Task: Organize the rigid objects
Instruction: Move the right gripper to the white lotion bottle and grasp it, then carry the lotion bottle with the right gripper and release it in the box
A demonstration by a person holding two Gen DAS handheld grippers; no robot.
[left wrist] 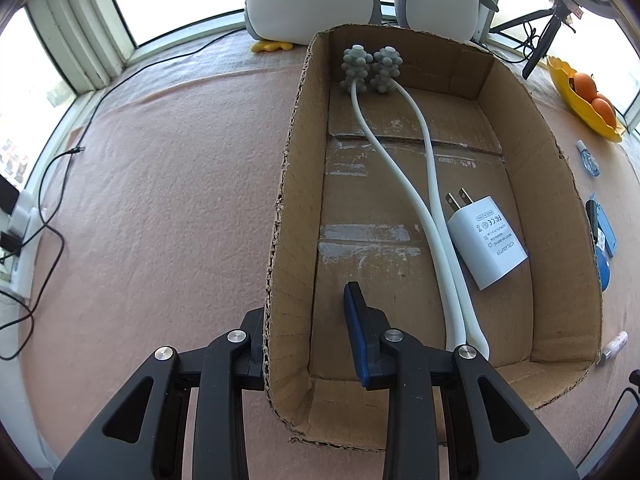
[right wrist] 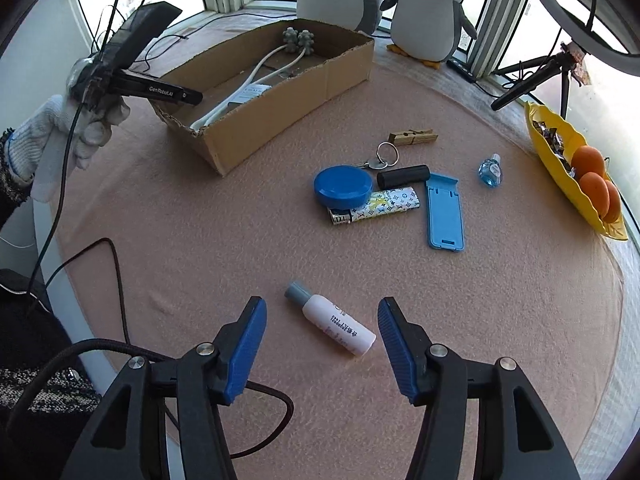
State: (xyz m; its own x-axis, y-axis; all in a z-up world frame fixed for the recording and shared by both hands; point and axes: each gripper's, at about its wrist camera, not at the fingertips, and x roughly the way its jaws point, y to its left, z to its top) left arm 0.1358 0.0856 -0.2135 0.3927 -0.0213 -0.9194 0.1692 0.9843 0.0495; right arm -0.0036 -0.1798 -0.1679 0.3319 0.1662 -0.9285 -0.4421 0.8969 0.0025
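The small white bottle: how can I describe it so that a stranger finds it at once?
On the pink cloth, away from the cardboard box, lies one small white bottle between the right gripper's open fingers. It has a grey cap and lies apart from the cluster around the blue round case.

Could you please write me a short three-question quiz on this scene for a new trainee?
1. True or false: the white power adapter lies inside the cardboard box.
2. Which item lies between the fingers of the right gripper? A) wooden clothespin B) white bottle C) blue round case
3. Fill in: the left gripper straddles the box's ____ wall.

Key: 1 true; 2 B; 3 left side.
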